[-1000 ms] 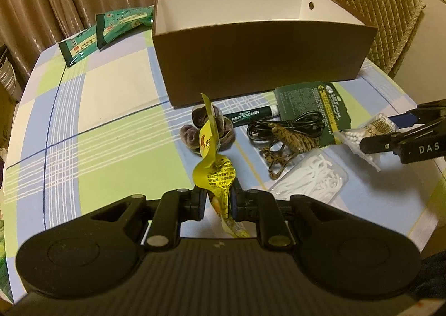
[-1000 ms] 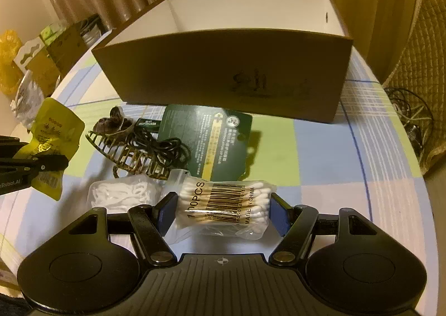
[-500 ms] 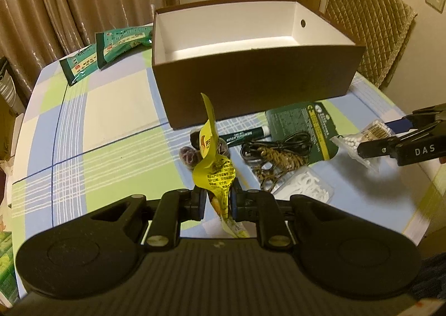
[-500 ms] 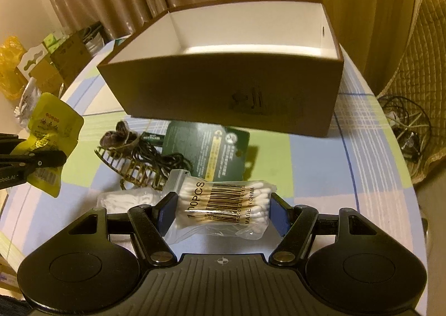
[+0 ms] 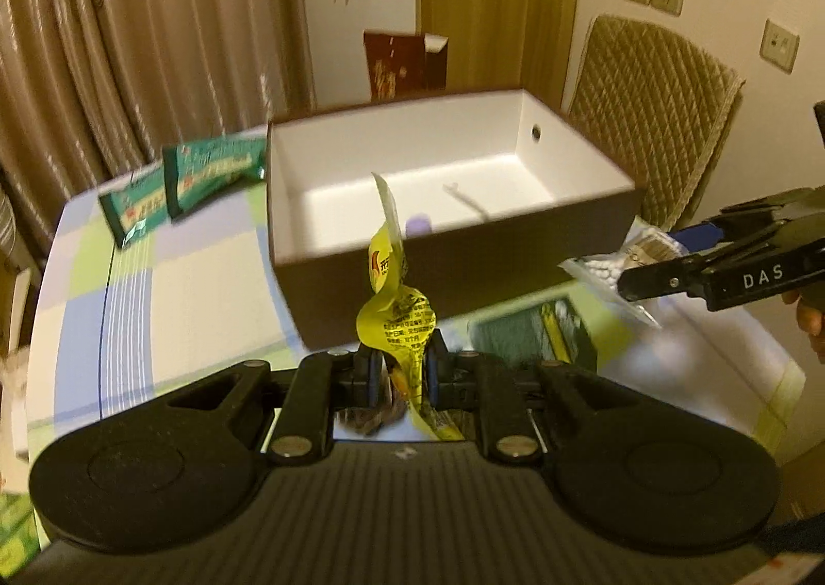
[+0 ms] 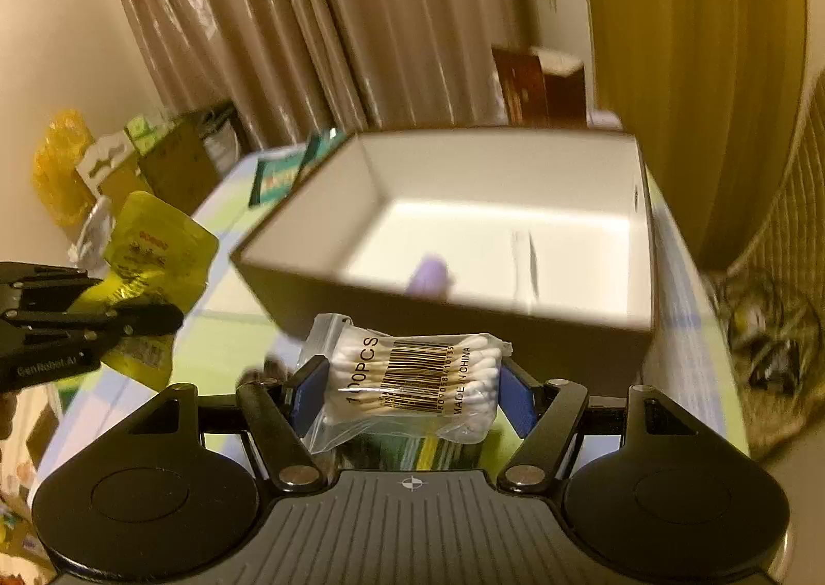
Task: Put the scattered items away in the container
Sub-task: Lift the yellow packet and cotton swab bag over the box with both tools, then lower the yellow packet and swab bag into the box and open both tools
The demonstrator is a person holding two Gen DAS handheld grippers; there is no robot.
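Both claws lifted off the desk [image 5: 196,275]: left claw [image 5: 403,371] pinching yellow packet [image 5: 394,306], right claw [image 6: 412,391] clamped on cotton swabs [image 6: 412,378], brown box [image 5: 464,275] ahead

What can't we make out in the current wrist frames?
- Purple item in the box: motion-blurred in both views, identity unclear.
- Thin white item on the box floor: too small and blurred.
- Table items under the left gripper: hidden by its body and the yellow packet.
- Print on the green packets: blurred.
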